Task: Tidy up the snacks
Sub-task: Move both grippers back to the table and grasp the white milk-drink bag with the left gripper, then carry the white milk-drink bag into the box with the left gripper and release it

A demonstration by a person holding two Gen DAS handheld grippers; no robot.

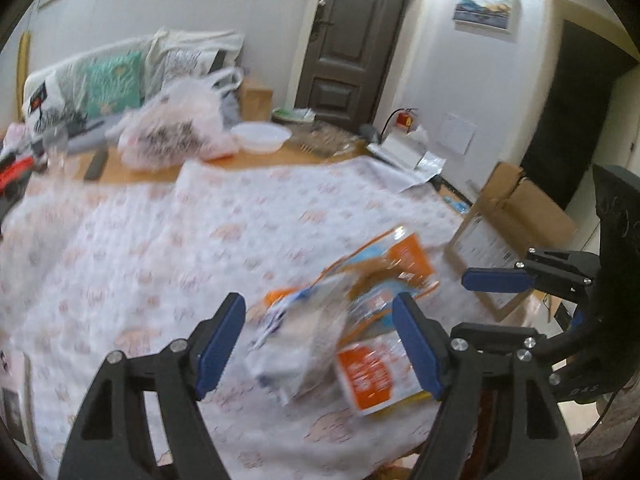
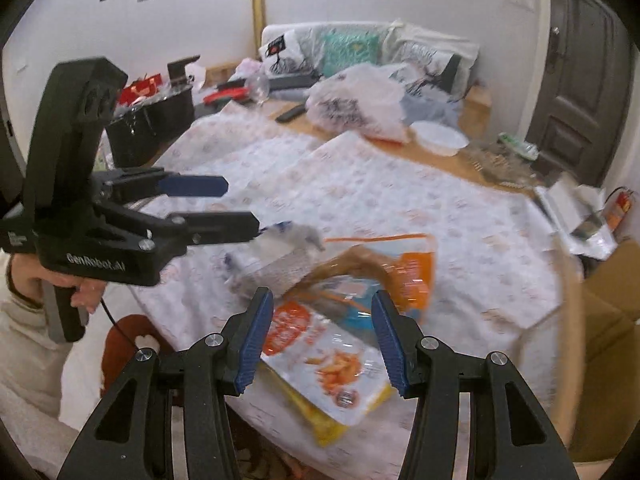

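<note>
Snack packets [image 2: 340, 332] on patterned tablecloth [image 2: 400, 200].

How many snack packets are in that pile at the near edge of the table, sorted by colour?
Orange-and-white packets: 2 (near one, far one)
Grey-white packet: 1
Blue packet, mostly buried: 1
Total: 4, though blur may hide more.

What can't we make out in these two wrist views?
- Snack pile, left wrist view: motion blur; print unreadable, packet count unclear.
- Grey-white packet, right wrist view: smeared; its contact with the left gripper is uncertain.
- Yellow packet, right wrist view: mostly under the orange-and-white packet.
- Black bin, right wrist view: contents blurred, partly behind the left gripper.
</note>
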